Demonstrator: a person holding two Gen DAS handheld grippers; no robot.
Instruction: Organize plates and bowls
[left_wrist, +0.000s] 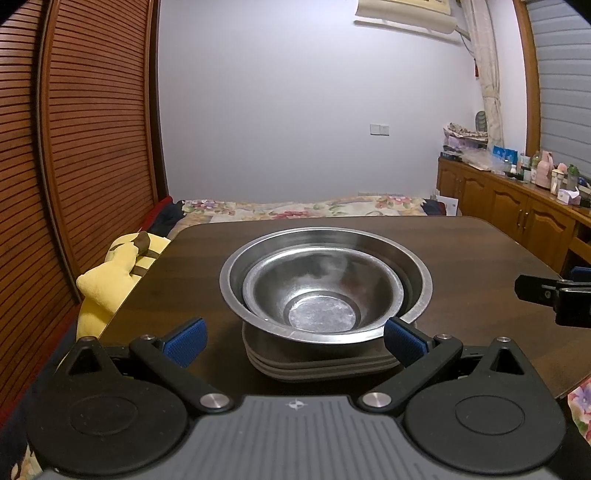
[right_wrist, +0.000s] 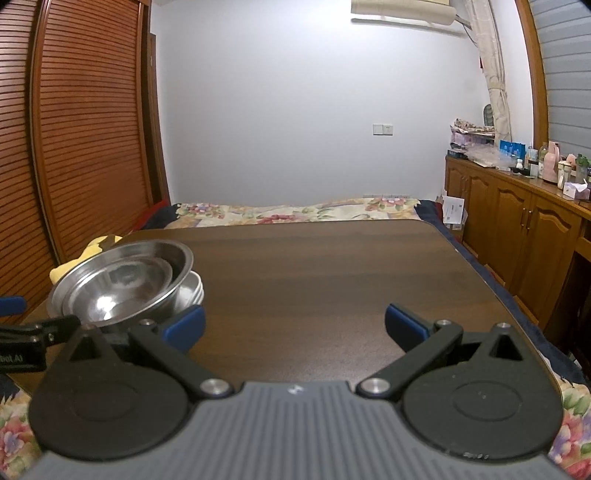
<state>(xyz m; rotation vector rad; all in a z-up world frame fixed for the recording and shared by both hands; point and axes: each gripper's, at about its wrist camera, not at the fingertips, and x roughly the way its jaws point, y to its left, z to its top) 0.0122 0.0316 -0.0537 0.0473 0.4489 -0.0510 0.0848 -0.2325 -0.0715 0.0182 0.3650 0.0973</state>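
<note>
A small steel bowl (left_wrist: 321, 291) sits nested inside a larger steel bowl (left_wrist: 417, 273), and both rest on a stack of dark plates (left_wrist: 317, 363) on the brown table (left_wrist: 480, 251). My left gripper (left_wrist: 295, 339) is open, its blue pads on either side of the stack's near edge, touching nothing. In the right wrist view the same bowls (right_wrist: 122, 284) and plates (right_wrist: 194, 291) stand at the left. My right gripper (right_wrist: 293, 326) is open and empty over bare table to the right of the stack; it also shows in the left wrist view (left_wrist: 554, 295).
A yellow plush toy (left_wrist: 110, 280) lies off the table's left edge. A bed with a floral cover (left_wrist: 303, 208) is behind the table. A wooden cabinet (right_wrist: 517, 225) with bottles stands at the right. A slatted wooden door (left_wrist: 92, 129) is at the left.
</note>
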